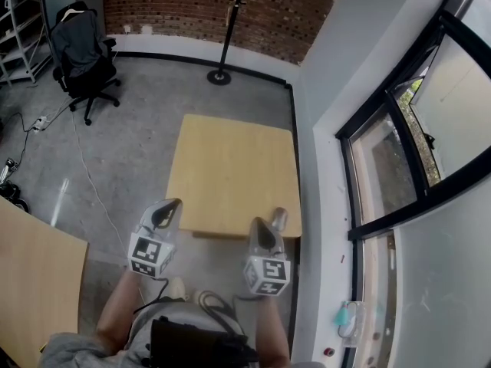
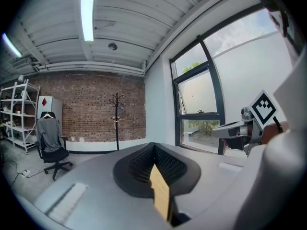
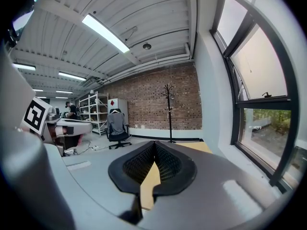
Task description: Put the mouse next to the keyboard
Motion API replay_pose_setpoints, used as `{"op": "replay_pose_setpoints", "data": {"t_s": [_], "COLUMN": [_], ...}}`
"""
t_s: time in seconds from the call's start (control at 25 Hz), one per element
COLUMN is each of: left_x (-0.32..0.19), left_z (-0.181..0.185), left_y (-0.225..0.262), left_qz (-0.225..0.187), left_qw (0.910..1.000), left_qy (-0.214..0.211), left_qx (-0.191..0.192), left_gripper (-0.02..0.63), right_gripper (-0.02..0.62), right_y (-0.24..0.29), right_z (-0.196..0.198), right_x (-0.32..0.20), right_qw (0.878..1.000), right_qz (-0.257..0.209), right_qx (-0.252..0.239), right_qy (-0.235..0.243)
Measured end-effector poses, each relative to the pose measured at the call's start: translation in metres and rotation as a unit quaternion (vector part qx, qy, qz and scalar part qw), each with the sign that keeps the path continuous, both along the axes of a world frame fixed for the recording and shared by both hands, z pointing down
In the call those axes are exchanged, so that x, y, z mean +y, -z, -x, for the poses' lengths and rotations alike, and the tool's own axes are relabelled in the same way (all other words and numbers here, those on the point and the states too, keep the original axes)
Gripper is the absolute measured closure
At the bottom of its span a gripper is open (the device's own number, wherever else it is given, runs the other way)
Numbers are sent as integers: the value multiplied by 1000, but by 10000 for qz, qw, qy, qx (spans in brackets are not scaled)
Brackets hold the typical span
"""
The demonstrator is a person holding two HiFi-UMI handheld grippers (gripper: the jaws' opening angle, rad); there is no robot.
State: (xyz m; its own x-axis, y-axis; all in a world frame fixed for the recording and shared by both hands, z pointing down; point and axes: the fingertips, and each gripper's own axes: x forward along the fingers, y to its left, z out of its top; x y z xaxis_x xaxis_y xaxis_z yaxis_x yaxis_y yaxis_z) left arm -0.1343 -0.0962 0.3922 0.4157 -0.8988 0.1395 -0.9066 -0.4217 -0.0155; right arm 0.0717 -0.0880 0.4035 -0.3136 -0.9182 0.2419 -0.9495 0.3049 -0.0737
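No mouse or keyboard shows in any view. A bare light-wood table (image 1: 234, 171) stands in front of me. My left gripper (image 1: 170, 204) hovers at the table's near left corner, and in the left gripper view its black pads (image 2: 168, 164) meet at the tip with nothing between them. My right gripper (image 1: 279, 215) hangs over the near right edge, and its pads (image 3: 168, 164) are also together and empty. Each gripper shows in the other's view: the right gripper (image 2: 237, 129) at the right, the left gripper (image 3: 72, 127) at the left.
A black office chair (image 1: 80, 56) and a coat stand (image 1: 222, 48) stand on the grey floor by the brick wall. A second wooden tabletop (image 1: 34, 278) lies at my left. Windows (image 1: 414, 129) run along the right wall. Cables (image 1: 46, 121) trail on the floor.
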Motion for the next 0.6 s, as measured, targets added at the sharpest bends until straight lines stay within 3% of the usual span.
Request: {"op": "replay_pose_setpoints", "data": {"t_s": [0.6], "left_x": [3], "left_z": [11], "left_y": [-3], "left_qz": [-18], "left_qw": [10000], "left_qy": [51], "left_qx": [38], "left_gripper": [607], "right_gripper": [581], "right_y": [-2], "right_z": [6], "right_x": [5], "right_qw": [10000], "right_qz": [32], "right_qx": [-43], "right_qy": [-26]}}
